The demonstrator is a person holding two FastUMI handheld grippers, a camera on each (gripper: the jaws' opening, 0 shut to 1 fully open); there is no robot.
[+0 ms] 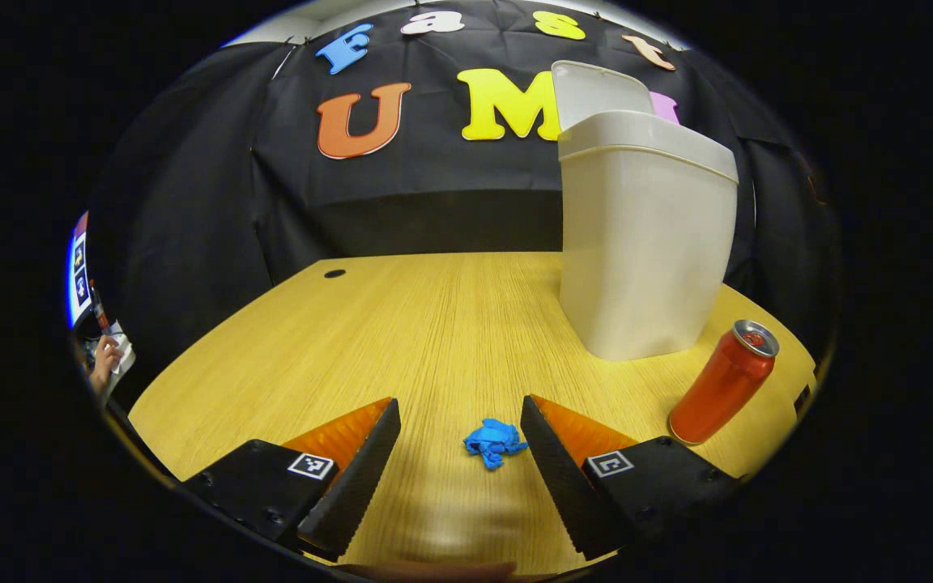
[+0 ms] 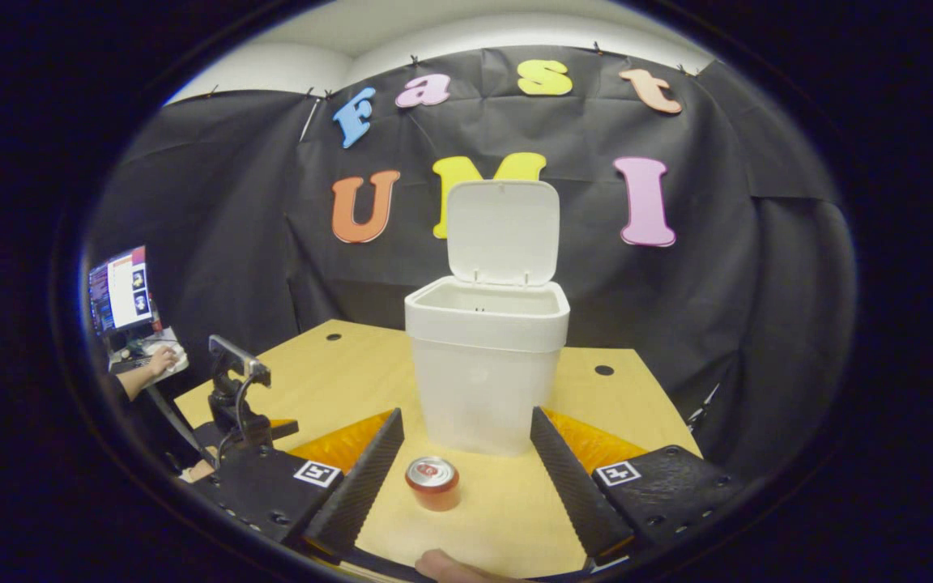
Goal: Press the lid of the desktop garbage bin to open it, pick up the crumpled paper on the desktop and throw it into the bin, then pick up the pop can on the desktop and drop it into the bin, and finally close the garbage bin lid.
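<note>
Both grippers gape: the left gripper straddles the paper on the table, the right gripper frames the can before the lid-up bin.

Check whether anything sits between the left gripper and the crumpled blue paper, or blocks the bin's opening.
Nothing visible does. The crumpled blue paper lies on bare desktop just ahead of the open left gripper. The bin stands with its lid up; the pop can stands off to the side.
</note>
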